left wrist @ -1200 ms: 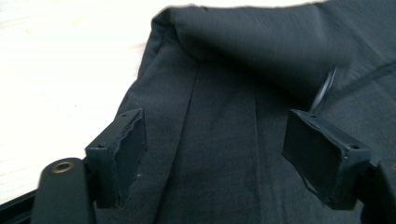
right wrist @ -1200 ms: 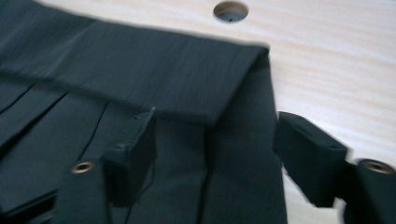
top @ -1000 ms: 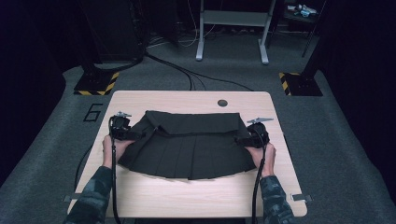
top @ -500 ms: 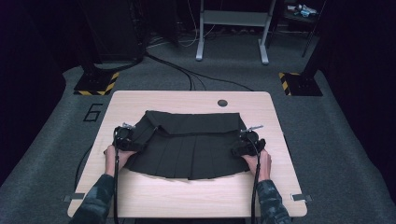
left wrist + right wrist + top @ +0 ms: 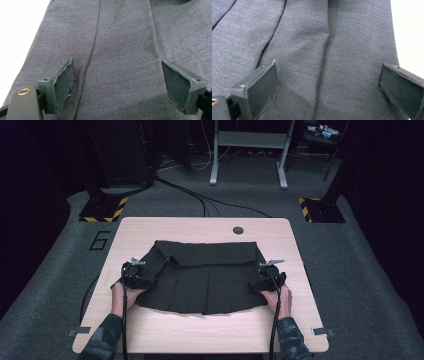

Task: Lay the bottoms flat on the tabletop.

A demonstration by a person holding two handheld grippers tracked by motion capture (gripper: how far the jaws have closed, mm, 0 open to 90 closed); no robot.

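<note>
A dark pleated skirt (image 5: 202, 277) lies flat in the middle of the wooden table (image 5: 200, 229), waistband folded over at the far side. My left gripper (image 5: 134, 276) rests at the skirt's left edge, and in the left gripper view its jaws stand wide apart over the grey cloth (image 5: 120, 50) with nothing between them. My right gripper (image 5: 267, 277) sits at the skirt's right edge. In the right gripper view the cloth (image 5: 312, 50) runs under its open jaws, with bare table at the right.
A round cable hole (image 5: 238, 230) sits near the table's far edge. Beyond the table are grey carpet, black cables (image 5: 200, 200), two yellow-and-black striped stand bases (image 5: 102, 210) and a metal frame (image 5: 247, 150). Bare wood lies in front of the skirt's hem.
Both grippers have drawn back toward the near side along the skirt's edges. The skirt's folded upper part now lies flatter.
</note>
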